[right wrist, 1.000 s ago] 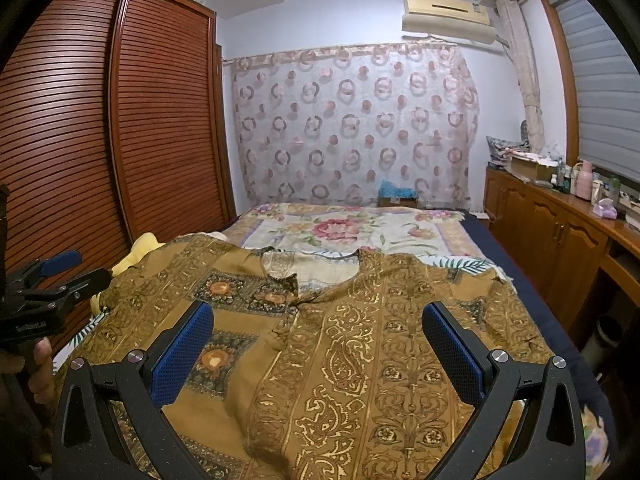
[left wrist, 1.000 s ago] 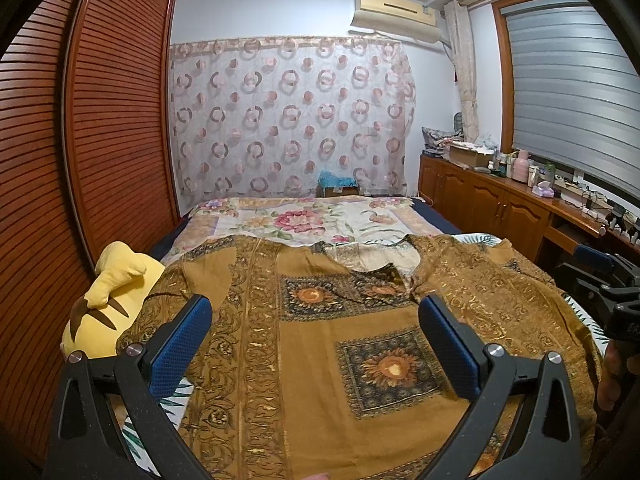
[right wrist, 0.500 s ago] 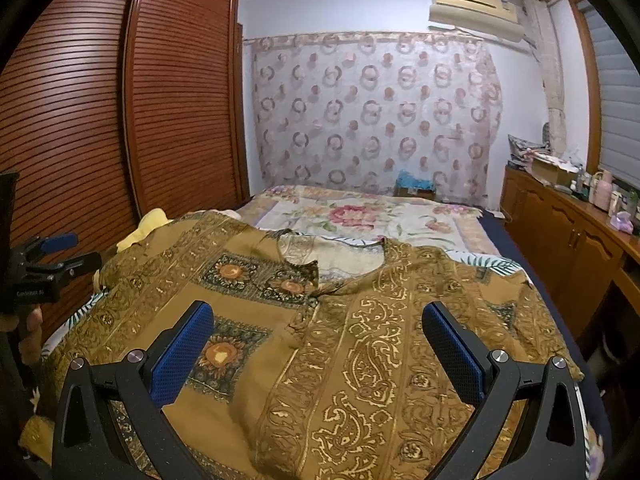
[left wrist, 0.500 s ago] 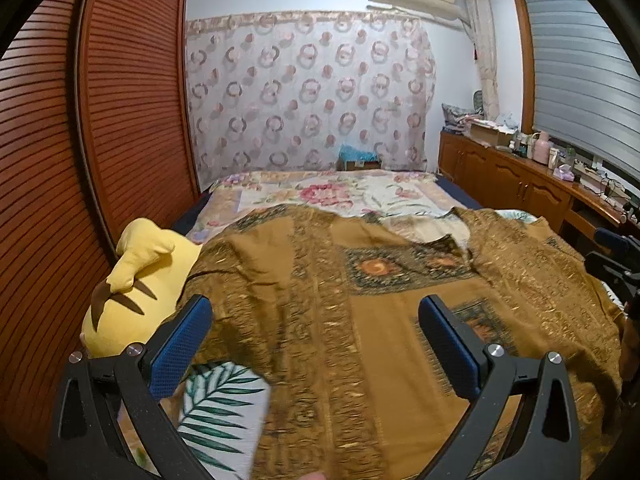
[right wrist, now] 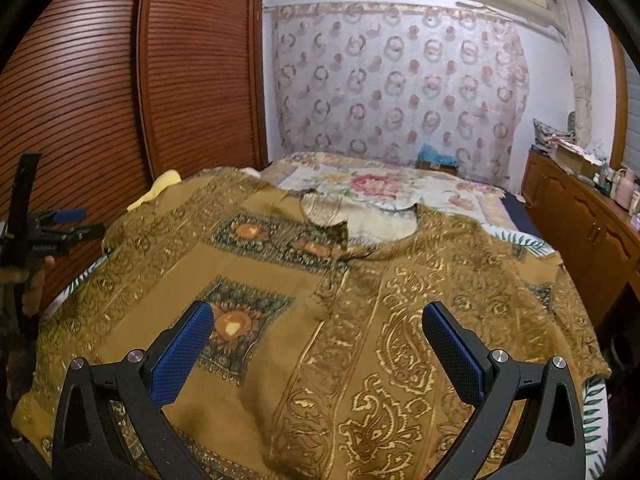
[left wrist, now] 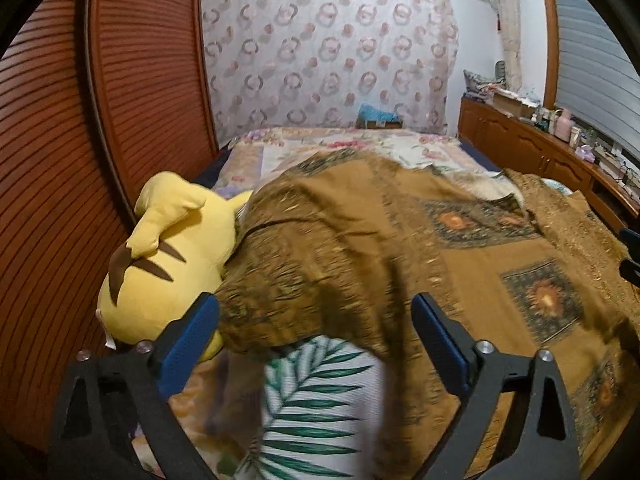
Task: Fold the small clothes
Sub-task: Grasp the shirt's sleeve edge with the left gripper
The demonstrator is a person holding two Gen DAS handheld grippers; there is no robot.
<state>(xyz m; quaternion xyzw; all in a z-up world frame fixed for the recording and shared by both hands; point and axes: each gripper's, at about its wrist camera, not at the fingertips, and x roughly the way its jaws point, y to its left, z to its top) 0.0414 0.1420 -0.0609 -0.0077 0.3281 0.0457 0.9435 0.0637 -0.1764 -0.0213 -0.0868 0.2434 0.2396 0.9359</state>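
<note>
With the brown patterned shirt [right wrist: 320, 300] spread front-up on the bed [right wrist: 384, 184], its sleeve [left wrist: 304, 280] draped against the yellow plush toy [left wrist: 160, 264], both the left gripper [left wrist: 316, 344] and right gripper [right wrist: 316, 344] are held wide open and empty, so the sleeve fold is judged pending, requiring a pinch at the sleeve edge.

Each gripper, left [left wrist: 316, 338] and right [right wrist: 316, 338], has two black, matte, finely speckled fingers of open triangular frame, each lined inside with a ribbed blue pad [right wrist: 182, 354] and fixed by two silver screws [right wrist: 135, 356]. At the far left, bare skin of the left hand [right wrist: 34, 290] grips a black handle with small white, unreadable lettering.
</note>
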